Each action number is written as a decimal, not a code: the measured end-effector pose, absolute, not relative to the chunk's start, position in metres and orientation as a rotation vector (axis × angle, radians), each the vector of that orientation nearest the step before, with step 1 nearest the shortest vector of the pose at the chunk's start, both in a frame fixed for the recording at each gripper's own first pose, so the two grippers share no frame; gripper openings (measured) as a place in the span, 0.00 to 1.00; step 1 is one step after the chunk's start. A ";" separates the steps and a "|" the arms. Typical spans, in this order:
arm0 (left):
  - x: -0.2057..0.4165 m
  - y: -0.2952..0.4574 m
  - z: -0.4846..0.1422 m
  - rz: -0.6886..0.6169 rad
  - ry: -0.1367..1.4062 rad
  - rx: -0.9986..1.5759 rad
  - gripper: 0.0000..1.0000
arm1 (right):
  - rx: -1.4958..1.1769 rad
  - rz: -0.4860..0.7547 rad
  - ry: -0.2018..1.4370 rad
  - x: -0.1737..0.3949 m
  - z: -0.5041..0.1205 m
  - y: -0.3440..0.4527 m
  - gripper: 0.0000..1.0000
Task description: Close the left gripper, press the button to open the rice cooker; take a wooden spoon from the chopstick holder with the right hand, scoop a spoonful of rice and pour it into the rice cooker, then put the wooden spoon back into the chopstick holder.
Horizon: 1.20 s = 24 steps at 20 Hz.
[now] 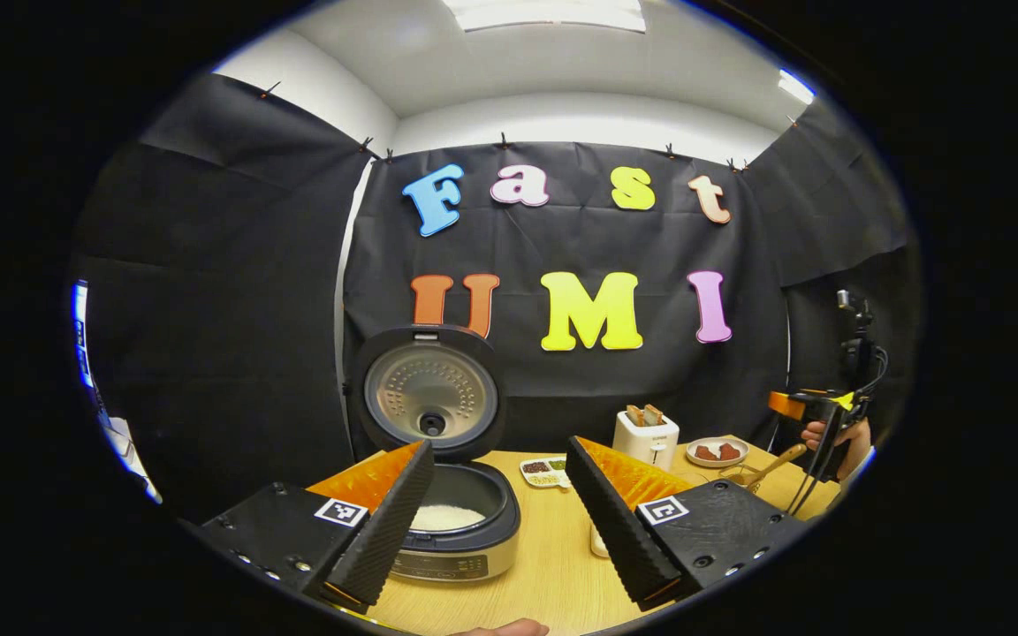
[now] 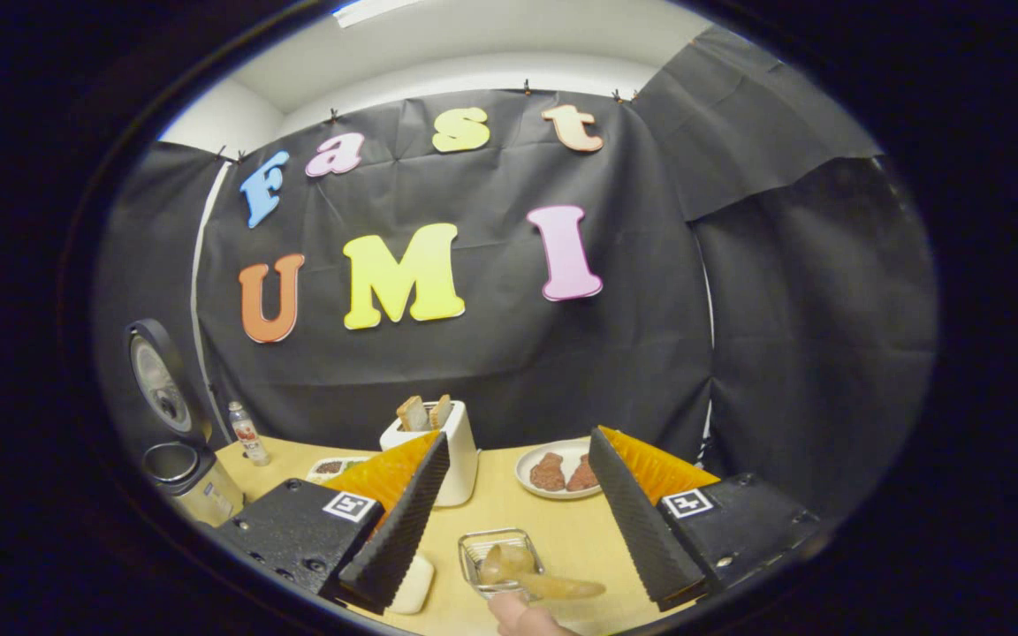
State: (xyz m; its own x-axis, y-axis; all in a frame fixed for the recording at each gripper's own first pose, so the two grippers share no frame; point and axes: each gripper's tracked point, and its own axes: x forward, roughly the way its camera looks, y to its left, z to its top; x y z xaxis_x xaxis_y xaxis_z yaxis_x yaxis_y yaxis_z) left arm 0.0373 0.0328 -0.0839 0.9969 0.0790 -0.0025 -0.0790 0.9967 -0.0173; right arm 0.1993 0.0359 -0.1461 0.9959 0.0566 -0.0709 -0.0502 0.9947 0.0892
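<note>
- A white toaster (image 2: 456, 455) with two browned bread slices (image 2: 425, 412) upright in its slots stands on the light wooden table (image 2: 562, 530).
- A round pale plate (image 2: 531, 477) holds two reddish-brown pieces.
- A small clear bottle (image 2: 248, 435) stands near the wall.
- A white divided dish (image 1: 544, 473) holds dark grains.

left gripper view: your camera sits low over the light wooden table (image 1: 553, 556), facing the back wall, close to the open silver rice cooker (image 1: 456, 521) dead ahead.
right gripper view: your camera is further right, same heading, looking down on the small clear square holder (image 2: 498, 555); cooker at far left edge.
shared: white toaster with bread (image 2: 438, 442), round plate of brown pieces (image 2: 558, 473), cooker, tabletop.
</note>
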 end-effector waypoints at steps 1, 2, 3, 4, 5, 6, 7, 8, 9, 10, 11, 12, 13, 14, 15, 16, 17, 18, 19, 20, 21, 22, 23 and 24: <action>0.040 0.035 -0.084 0.071 0.013 -0.023 0.96 | 0.085 0.058 0.067 0.190 -0.140 0.037 1.00; 0.042 0.041 -0.083 0.077 0.015 -0.029 0.95 | 0.084 0.062 0.063 0.179 -0.135 0.038 1.00; 0.044 0.045 -0.080 0.083 0.015 -0.026 0.96 | 0.082 0.061 0.069 0.169 -0.132 0.038 1.00; 0.047 0.047 -0.077 0.087 0.013 -0.022 0.95 | 0.089 0.068 0.068 0.157 -0.127 0.040 0.95; 0.050 0.052 -0.072 0.093 0.011 -0.017 0.95 | 0.097 0.077 0.070 0.144 -0.123 0.043 1.00; 0.053 0.055 -0.067 0.092 0.008 -0.016 0.95 | 0.102 0.088 0.063 0.132 -0.117 0.046 1.00; 0.055 0.054 -0.063 0.088 0.008 -0.017 0.95 | 0.103 0.099 0.048 0.121 -0.111 0.049 0.95; 0.058 0.056 -0.055 0.084 0.000 -0.018 0.95 | 0.102 0.102 0.034 0.109 -0.106 0.049 0.95; 0.060 0.057 -0.047 0.081 -0.006 -0.018 0.95 | 0.101 0.098 0.022 0.098 -0.102 0.048 1.00; 0.065 0.059 -0.040 0.079 -0.006 -0.017 0.95 | 0.099 0.096 0.017 0.086 -0.100 0.048 1.00; 0.070 0.062 -0.031 0.074 -0.013 -0.019 0.95 | 0.106 0.096 0.004 0.074 -0.096 0.047 0.94; 0.077 0.063 -0.022 0.060 -0.019 -0.023 0.95 | 0.107 0.088 0.009 0.062 -0.095 0.046 0.95; 0.084 0.068 -0.013 0.067 -0.025 -0.028 0.95 | 0.100 0.085 0.014 0.051 -0.097 0.045 1.00; 0.091 0.075 -0.005 0.073 -0.025 -0.029 0.95 | 0.090 0.081 0.017 0.039 -0.095 0.044 1.00; 0.100 0.078 0.003 0.071 -0.031 -0.032 0.95 | 0.085 0.084 0.012 0.028 -0.092 0.045 1.00; 0.108 0.081 0.014 0.076 -0.046 -0.035 0.95 | 0.082 0.098 0.007 0.017 -0.089 0.048 1.00; 0.120 0.084 0.022 0.073 -0.058 -0.032 0.96 | 0.079 0.115 0.005 0.008 -0.087 0.052 1.00; 0.131 0.088 0.028 0.079 -0.065 -0.025 0.96 | 0.071 0.129 0.006 0.002 -0.089 0.055 1.00; 0.143 0.092 0.031 0.086 -0.057 -0.011 0.96 | 0.065 0.135 0.003 -0.002 -0.089 0.055 1.00; 0.155 0.096 0.034 0.090 -0.057 0.005 0.96 | 0.054 0.136 0.000 -0.005 -0.089 0.054 1.00; 0.171 0.102 0.036 0.105 -0.054 0.023 0.96 | 0.045 0.141 0.002 -0.006 -0.089 0.055 1.00; 0.187 0.109 0.036 0.121 -0.048 0.034 0.95 | 0.037 0.149 0.001 -0.008 -0.090 0.057 1.00; 0.201 0.112 0.032 0.122 -0.036 0.044 0.95 | 0.031 0.155 0.001 -0.008 -0.090 0.058 0.94; 0.216 0.118 0.029 0.138 -0.027 0.056 0.95 | 0.031 0.155 0.000 -0.006 -0.089 0.056 1.00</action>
State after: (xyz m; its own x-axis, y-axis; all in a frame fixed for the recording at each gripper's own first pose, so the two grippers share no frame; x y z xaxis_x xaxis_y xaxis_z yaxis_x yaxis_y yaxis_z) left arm 0.2164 0.1183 0.0294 0.9901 0.1367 0.0311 -0.1382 0.9890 0.0536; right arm -0.0065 0.0563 -0.0894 0.9880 0.1541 0.0029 -0.1541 0.9876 0.0308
